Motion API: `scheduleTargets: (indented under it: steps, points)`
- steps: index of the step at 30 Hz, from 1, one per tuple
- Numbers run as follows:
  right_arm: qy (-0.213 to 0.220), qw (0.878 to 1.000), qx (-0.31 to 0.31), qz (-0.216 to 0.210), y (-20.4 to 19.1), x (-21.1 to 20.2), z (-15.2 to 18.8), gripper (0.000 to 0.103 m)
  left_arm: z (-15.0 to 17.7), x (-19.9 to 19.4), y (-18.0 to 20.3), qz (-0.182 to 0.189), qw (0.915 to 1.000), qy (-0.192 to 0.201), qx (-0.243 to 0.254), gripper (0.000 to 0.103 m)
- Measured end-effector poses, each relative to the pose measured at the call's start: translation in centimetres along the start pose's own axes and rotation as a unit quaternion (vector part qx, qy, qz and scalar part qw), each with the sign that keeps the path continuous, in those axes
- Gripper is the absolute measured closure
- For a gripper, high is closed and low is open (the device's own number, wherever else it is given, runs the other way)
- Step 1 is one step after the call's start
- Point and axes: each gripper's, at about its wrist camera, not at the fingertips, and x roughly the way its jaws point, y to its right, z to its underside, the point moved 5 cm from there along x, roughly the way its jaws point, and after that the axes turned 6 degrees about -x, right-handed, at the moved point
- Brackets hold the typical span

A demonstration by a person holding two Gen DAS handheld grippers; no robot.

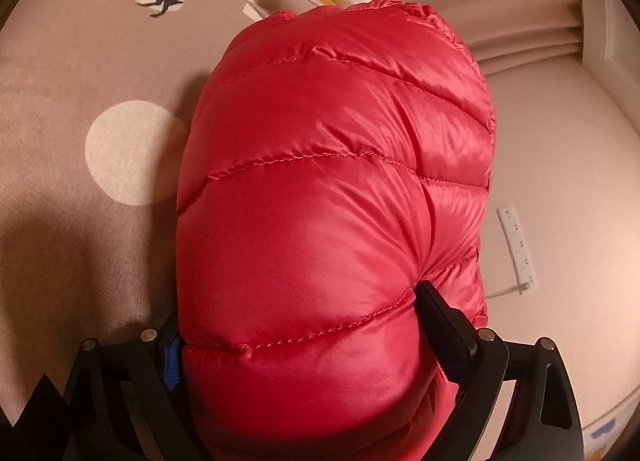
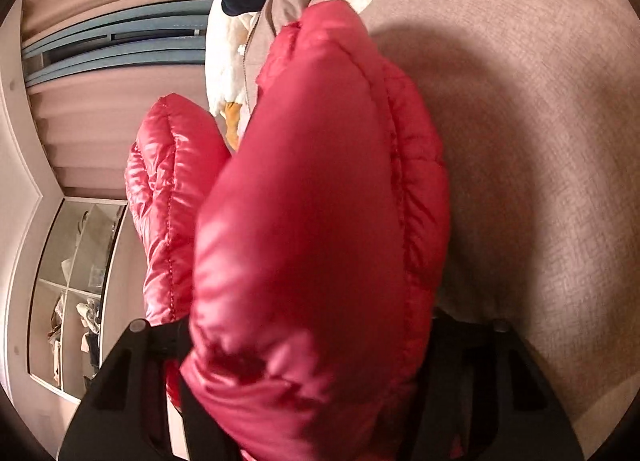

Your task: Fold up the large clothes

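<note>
Between the black fingers of the left gripper [image 1: 304,341] bulges a red puffer jacket [image 1: 332,189], glossy and quilted in stitched bands; the fingers are spread wide yet press into the padding on both sides, so they grip it. Likewise the right gripper [image 2: 308,345] clamps a thick fold of the jacket [image 2: 320,221], which swells over its fingers and hides their tips. Both grippers point along the bed [image 1: 80,201], holding the jacket above its brown, matte cover with pale dots. Beyond lie a white plush toy [image 2: 224,61] and pleated curtains [image 1: 500,21].
</note>
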Motion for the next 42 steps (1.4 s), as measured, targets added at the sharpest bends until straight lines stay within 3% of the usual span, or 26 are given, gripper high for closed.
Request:
scheduleTargets:
  steps: [7,13,22,25,30,42]
  points:
    - [-0.015,0.997,-0.072,-0.015,-4.7,-1.0,0.0,0.048,0.2,-2.4,4.2,0.011,0.9991,0.018,0.037,0.009]
    - [0.014,0.99,-0.133,-0.053,-11.0,-1.5,0.4,0.048,0.1,-5.7,8.3,0.046,0.9943,0.059,0.075,0.009]
    - [0.032,0.97,-0.206,-0.125,-20.4,-2.4,3.0,0.046,3.1,-15.6,14.6,0.066,0.9769,0.132,0.154,0.009]
    - [0.03,0.961,-0.237,-0.14,-22.7,-2.4,4.0,0.046,3.7,-18.1,14.8,0.068,0.9725,0.145,0.169,0.008]
    - [0.022,0.953,-0.264,-0.148,-25.0,-1.9,4.6,0.046,4.8,-20.4,15.5,0.067,0.9672,0.165,0.181,0.008]
    - [0.02,0.941,-0.295,-0.164,-24.2,-2.3,3.1,0.045,4.7,-22.3,15.3,0.069,0.956,0.195,0.208,0.008]
